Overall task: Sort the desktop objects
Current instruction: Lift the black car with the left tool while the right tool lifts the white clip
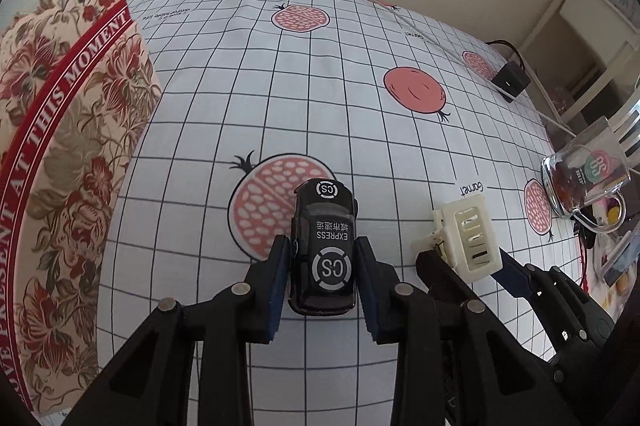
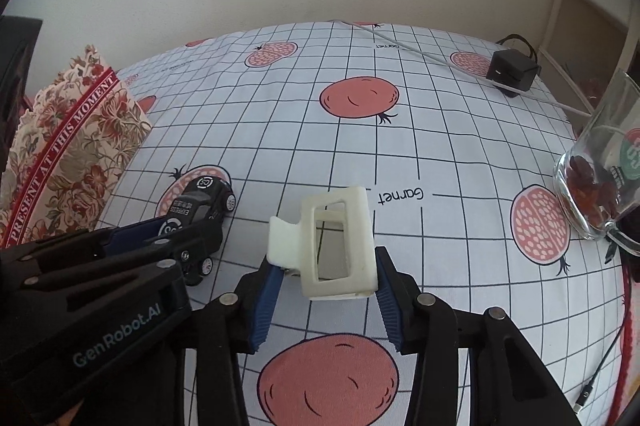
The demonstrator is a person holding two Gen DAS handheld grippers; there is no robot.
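White checked cloth [image 1: 340, 98] printed with pomegranates covers the table, with a pale wall behind. On it, the left gripper [image 1: 323, 282] holds a black toy car [image 1: 324, 246], its blue pads pressed on both sides. Just beside it, the right gripper [image 2: 324, 290] is closed on a cream hair claw clip [image 2: 340, 246]. A floral box [image 1: 60, 146] stands at the left, a glass mug [image 2: 596, 186] at the right.

Black gripper [image 2: 326, 290] frames, blue ribbed pads [image 2: 266, 300], silver rivets, "GenRobot.AI" lettering.
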